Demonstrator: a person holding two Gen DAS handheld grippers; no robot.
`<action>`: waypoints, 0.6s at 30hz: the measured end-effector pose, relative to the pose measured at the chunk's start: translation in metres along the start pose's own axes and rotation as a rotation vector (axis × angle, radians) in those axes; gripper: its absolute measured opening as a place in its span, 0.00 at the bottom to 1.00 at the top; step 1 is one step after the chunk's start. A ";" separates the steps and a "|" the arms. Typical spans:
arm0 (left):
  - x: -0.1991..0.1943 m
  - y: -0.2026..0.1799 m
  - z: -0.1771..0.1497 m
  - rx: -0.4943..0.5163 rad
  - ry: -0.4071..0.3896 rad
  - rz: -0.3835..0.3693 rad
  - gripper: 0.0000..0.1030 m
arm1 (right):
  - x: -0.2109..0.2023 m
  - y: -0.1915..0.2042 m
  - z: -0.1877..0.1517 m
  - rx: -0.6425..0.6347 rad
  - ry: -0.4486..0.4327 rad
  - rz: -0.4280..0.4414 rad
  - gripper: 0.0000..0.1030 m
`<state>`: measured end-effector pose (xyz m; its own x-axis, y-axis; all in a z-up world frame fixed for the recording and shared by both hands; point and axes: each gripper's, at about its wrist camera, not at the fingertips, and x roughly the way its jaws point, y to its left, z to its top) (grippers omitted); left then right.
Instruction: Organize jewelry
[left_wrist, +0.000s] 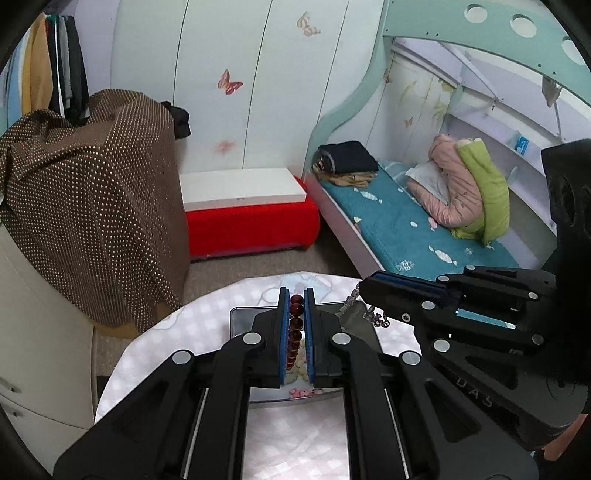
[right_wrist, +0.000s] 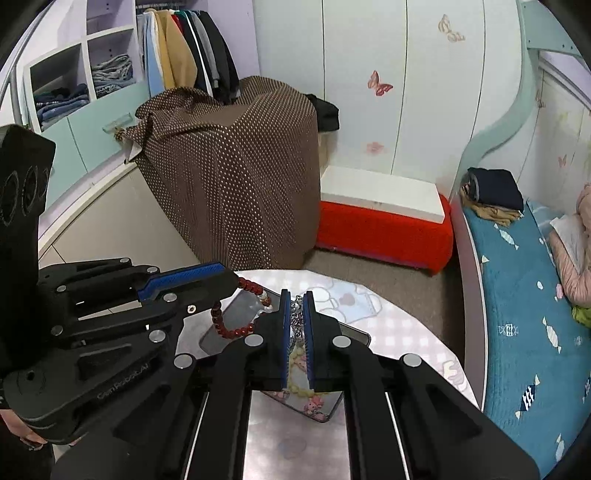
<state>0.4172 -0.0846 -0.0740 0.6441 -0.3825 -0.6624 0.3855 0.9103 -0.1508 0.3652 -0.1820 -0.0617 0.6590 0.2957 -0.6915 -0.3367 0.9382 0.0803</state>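
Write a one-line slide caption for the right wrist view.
Right gripper shut on a silver chain, left gripper holding a red bead bracelet above a metal tray.

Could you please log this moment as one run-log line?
left hand-held gripper: shut on red bead bracelet | right hand-held gripper: shut on silver chain | both above tray

Two grippers, left gripper (left_wrist: 296, 295) lower centre, right gripper (right_wrist: 296, 297) lower centre, one red bead bracelet (right_wrist: 236, 325), one silver chain (left_wrist: 373, 314), one mirrored tray (right_wrist: 354, 332), one round bench (right_wrist: 406, 321), one red ottoman (right_wrist: 384, 236) mid-frame.
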 end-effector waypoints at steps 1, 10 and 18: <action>0.002 0.000 0.000 -0.001 0.005 0.000 0.07 | 0.002 -0.001 0.000 0.000 0.005 0.000 0.05; 0.004 0.008 -0.001 -0.005 0.003 0.041 0.36 | 0.010 -0.008 0.000 0.030 0.021 -0.014 0.18; -0.041 0.029 -0.004 -0.083 -0.125 0.130 0.94 | -0.010 -0.032 -0.006 0.121 -0.059 -0.072 0.93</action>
<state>0.3996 -0.0419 -0.0540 0.7638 -0.2729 -0.5849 0.2416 0.9612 -0.1330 0.3655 -0.2157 -0.0612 0.7181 0.2336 -0.6555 -0.2062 0.9711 0.1201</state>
